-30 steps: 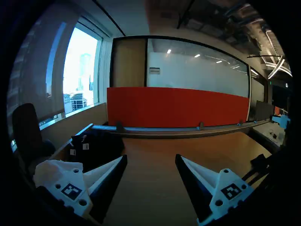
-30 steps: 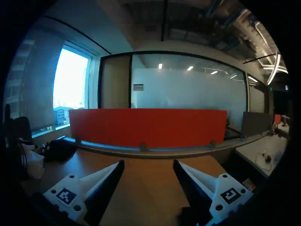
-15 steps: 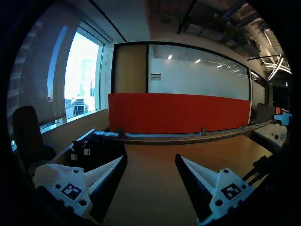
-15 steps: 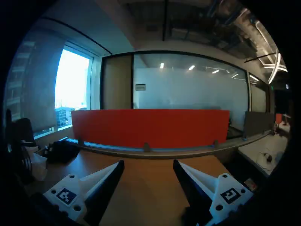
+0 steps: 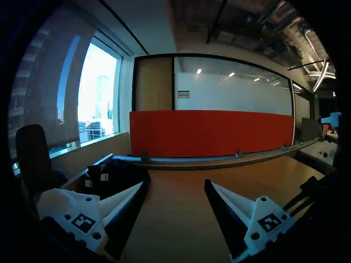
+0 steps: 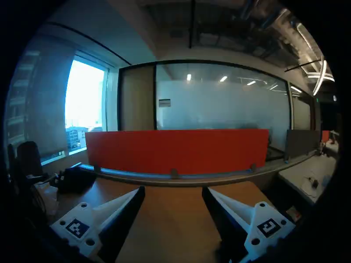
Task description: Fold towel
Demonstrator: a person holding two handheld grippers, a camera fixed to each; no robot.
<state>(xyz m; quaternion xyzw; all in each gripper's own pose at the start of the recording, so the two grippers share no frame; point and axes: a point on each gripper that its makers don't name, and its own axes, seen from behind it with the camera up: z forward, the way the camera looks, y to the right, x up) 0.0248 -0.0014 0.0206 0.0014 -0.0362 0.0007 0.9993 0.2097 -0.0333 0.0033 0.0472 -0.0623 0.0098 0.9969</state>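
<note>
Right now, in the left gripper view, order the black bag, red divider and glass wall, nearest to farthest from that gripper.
1. black bag, low left, near the fingers
2. red divider, straight ahead, middle
3. glass wall, behind the divider, higher up

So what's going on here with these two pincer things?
A person holds a left gripper and a right gripper above a wooden desk, facing a red partition. Both have their jaws open and grip nothing. A white crumpled cloth, possibly the towel, lies off to the left near a black bag. Folding has not begun.
</note>
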